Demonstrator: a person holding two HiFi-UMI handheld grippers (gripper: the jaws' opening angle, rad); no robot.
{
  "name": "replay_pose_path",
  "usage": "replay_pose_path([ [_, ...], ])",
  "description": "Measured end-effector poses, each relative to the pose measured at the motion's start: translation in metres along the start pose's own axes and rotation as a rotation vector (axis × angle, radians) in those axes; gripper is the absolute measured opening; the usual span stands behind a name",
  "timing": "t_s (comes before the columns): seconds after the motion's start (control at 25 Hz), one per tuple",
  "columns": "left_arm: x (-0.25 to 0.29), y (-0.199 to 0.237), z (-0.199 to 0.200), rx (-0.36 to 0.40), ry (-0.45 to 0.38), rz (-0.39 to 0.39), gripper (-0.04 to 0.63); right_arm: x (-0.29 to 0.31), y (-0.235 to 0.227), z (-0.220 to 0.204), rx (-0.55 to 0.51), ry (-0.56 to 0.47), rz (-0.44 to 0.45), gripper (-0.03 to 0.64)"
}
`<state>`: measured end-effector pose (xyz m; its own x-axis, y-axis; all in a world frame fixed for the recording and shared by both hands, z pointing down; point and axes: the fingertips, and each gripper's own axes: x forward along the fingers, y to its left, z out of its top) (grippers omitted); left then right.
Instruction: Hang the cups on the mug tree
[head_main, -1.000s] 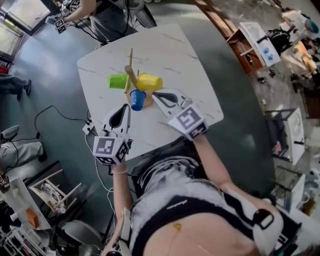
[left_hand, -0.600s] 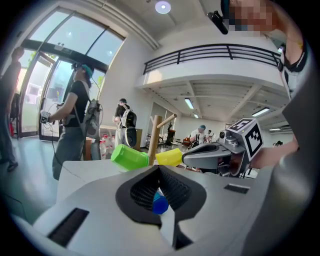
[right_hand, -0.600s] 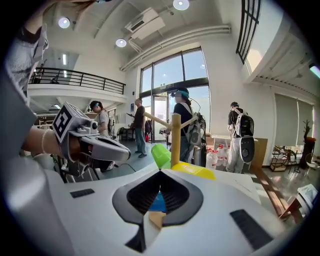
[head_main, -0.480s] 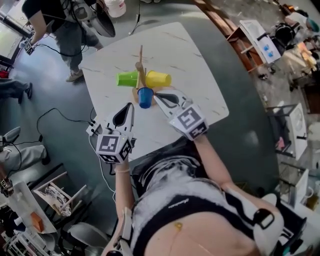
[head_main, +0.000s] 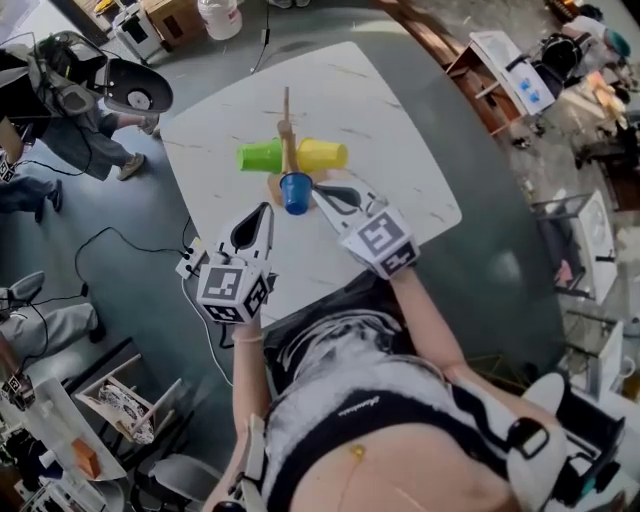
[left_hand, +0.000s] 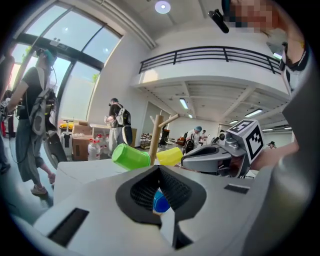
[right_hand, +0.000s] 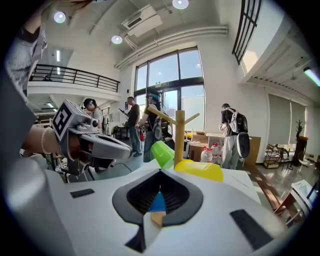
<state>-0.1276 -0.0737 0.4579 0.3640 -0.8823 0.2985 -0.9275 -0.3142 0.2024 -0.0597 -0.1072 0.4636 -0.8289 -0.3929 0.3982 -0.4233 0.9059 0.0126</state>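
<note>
A wooden mug tree (head_main: 287, 128) stands mid-table. A green cup (head_main: 259, 156) hangs on its left peg and a yellow cup (head_main: 322, 154) on its right peg, both lying sideways. A blue cup (head_main: 295, 192) sits at the tree's near side by the base; whether it hangs or stands I cannot tell. My left gripper (head_main: 266, 208) is shut and empty, just left of the blue cup. My right gripper (head_main: 317, 190) is shut and empty, just right of it. In the left gripper view the green cup (left_hand: 131, 155), yellow cup (left_hand: 169, 156) and right gripper (left_hand: 215, 157) show ahead.
The white marble table (head_main: 385, 110) has its near edge under my grippers. A cable (head_main: 120, 238) runs over the floor at the left. A person with a backpack (head_main: 70, 110) stands at the far left, and shelving with clutter (head_main: 510, 80) is at the right.
The head view has shifted a little. Both grippers stay shut beside the blue cup. The person at the table's far side has walked off to the left.
</note>
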Motion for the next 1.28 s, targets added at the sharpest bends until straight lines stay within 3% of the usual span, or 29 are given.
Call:
replay_pose_path([
  [0.52, 0.007, -0.010, 0.011, 0.029, -0.027, -0.025, 0.008, -0.006, 0.002, 0.002, 0.013, -0.026, -0.025, 0.002],
  [0.8, 0.003, -0.020, 0.029, 0.068, -0.087, -0.004, 0.008, -0.012, 0.001, 0.019, 0.013, -0.089, -0.024, 0.002],
  [1.28, -0.005, -0.023, 0.050, 0.068, -0.152, 0.023, 0.007, -0.027, 0.002, 0.052, 0.043, -0.234, -0.031, 0.002],
])
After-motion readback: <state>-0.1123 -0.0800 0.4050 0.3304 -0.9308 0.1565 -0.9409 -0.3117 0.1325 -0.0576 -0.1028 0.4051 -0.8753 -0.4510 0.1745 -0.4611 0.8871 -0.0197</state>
